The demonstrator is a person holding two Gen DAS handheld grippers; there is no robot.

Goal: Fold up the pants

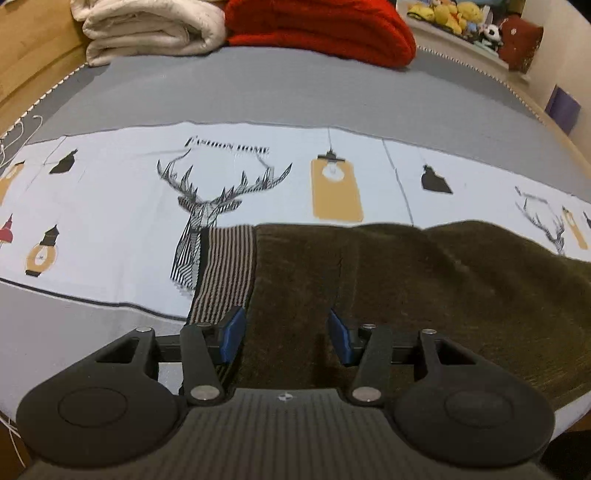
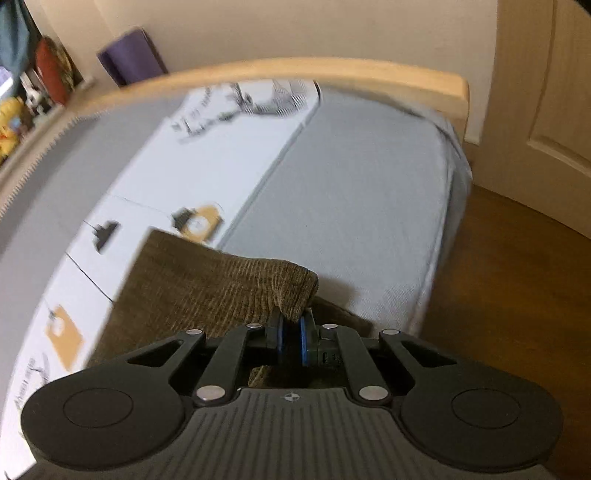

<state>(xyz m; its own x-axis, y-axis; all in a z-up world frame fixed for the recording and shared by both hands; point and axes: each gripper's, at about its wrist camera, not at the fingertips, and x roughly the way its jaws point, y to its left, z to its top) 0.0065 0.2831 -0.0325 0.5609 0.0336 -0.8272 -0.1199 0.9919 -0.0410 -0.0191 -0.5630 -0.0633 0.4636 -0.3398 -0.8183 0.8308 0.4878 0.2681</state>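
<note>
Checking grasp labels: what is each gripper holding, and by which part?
Right gripper is shut on the brown pants, pinching a raised corner. Left gripper is open over the pants near the striped waistband, holding nothing.

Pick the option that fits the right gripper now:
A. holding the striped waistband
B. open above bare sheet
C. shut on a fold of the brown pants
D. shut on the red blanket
C: the right gripper has its blue pads closed on a raised fold of the brown pants.

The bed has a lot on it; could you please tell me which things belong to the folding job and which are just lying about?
Job:
- brown pants
- left gripper, open
- right gripper, shut on the pants' end

Lying about:
- white blanket
- red blanket
- plush toys
- printed sheet
</note>
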